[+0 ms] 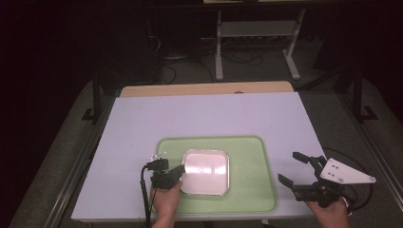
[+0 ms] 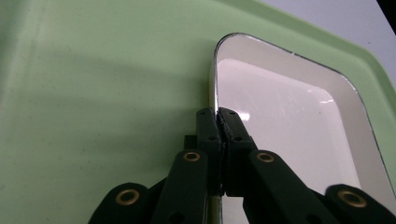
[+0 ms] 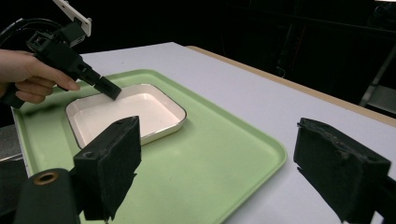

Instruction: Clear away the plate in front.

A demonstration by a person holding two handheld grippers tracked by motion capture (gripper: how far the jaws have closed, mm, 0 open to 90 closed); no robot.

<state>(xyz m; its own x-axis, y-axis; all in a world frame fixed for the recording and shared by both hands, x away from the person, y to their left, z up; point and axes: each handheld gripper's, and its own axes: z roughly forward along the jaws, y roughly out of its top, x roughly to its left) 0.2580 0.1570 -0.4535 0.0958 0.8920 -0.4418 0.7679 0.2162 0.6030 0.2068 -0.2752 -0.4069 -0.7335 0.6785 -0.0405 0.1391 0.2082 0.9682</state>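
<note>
Tray (image 1: 247,190) of green plastic at lower centre, white dish (image 1: 206,172) on it, left claw (image 1: 182,168) pinching dish rim, right claw (image 1: 291,167) spread at lower right over counter (image 1: 209,114).

One green tray (image 1: 256,190), one white dish (image 1: 206,172), one table (image 1: 209,114), two grippers: left (image 1: 182,169), right (image 1: 291,167).

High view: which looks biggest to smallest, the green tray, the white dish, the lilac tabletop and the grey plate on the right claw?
1. Lilac tabletop
2. Green tray
3. White dish, lying in the tray
4. Grey plate, smallest though it sits nearest the camera
</note>
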